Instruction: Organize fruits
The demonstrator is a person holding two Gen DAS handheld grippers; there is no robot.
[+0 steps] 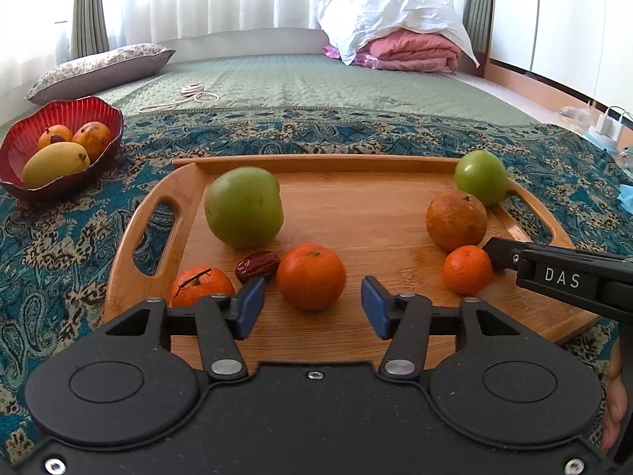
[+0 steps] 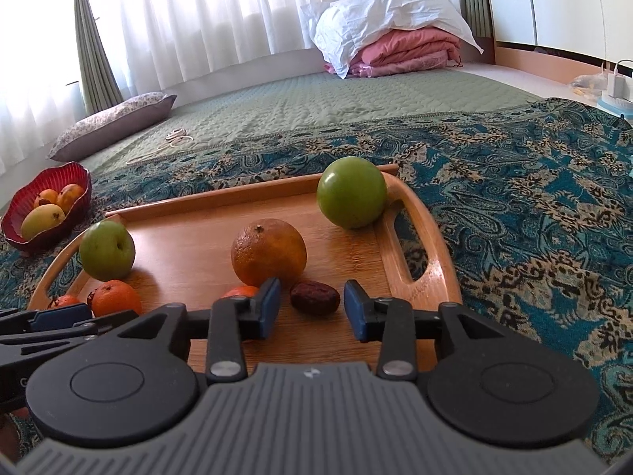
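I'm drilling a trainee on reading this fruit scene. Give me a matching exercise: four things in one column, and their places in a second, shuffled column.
Things:
1. mango
2. round green fruit
3. date
4. white pillow

Places:
A. on the pink folded blanket
B. in the red bowl
C. on the tray, just ahead of the right claw
D. at the tray's far right corner, by the handle

Pairs: 1-B, 2-D, 3-C, 4-A
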